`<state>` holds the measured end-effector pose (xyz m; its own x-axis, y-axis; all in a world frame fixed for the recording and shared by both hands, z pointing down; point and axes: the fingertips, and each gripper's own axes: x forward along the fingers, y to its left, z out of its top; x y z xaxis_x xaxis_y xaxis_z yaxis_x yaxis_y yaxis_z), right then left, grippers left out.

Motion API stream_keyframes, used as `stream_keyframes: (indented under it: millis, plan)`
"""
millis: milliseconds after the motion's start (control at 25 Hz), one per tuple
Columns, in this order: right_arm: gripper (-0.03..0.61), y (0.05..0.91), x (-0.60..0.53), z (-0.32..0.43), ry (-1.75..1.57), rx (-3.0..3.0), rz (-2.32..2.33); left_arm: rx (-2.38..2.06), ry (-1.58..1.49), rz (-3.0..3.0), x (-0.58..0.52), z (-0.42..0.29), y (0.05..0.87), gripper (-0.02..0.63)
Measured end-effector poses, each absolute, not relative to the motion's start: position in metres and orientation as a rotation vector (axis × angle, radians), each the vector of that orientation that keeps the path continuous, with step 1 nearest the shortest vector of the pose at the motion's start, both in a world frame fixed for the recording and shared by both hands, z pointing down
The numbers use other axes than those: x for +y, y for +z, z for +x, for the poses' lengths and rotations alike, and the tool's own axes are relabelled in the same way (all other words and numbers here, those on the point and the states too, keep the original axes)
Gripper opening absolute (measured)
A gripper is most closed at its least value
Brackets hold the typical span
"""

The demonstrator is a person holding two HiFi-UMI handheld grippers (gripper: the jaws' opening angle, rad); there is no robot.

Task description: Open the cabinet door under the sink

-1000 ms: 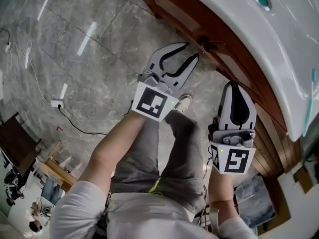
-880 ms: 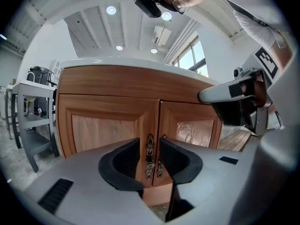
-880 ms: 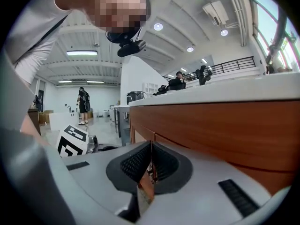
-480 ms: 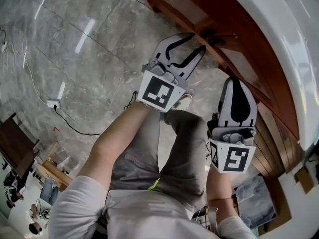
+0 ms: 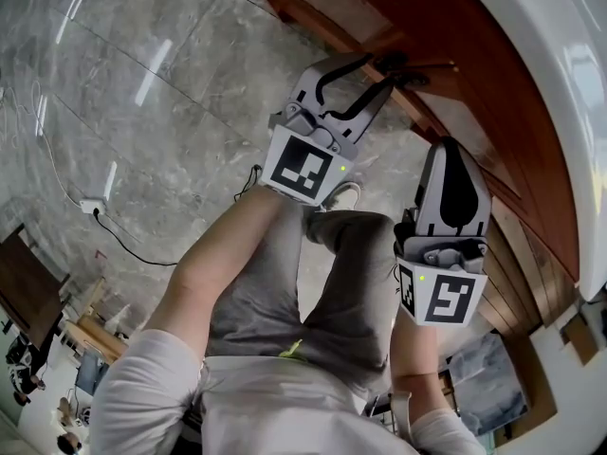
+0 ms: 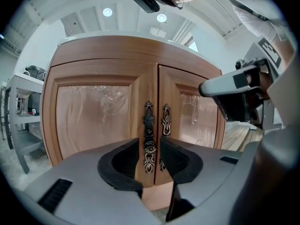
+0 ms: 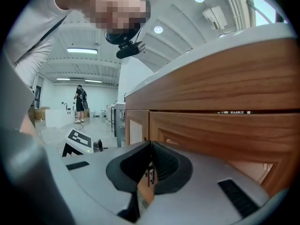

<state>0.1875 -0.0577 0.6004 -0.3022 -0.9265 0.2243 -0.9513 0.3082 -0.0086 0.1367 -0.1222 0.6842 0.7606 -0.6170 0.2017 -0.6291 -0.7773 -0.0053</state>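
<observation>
Left hand-held gripper (image 5: pixel 379 67) at the wooden cabinet door (image 5: pixel 455 36) below the white sink (image 5: pixel 580 112).
Its jaws stand spread, tips close by the dark handle (image 5: pixel 417 69); the right hand-held gripper (image 5: pixel 453 146), jaws together, hangs beside the door over the grey marble floor (image 5: pixel 142 112).

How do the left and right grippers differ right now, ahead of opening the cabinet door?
The left gripper has its jaws open; the right gripper has its jaws shut. The left gripper is up at the cabinet doors, with the left door's handle showing between its jaws; the right gripper sits further back, with nothing between its jaws. Neither is gripping anything.
</observation>
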Motion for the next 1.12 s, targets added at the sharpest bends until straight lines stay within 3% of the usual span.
stream_keyframes:
  millis: [1120]
  plan:
    - [0.032,0.616,-0.067,0.175,0.215,-2.414,1.704,-0.93,0.341,2.972,-0.123,0.141,0.697,0.089]
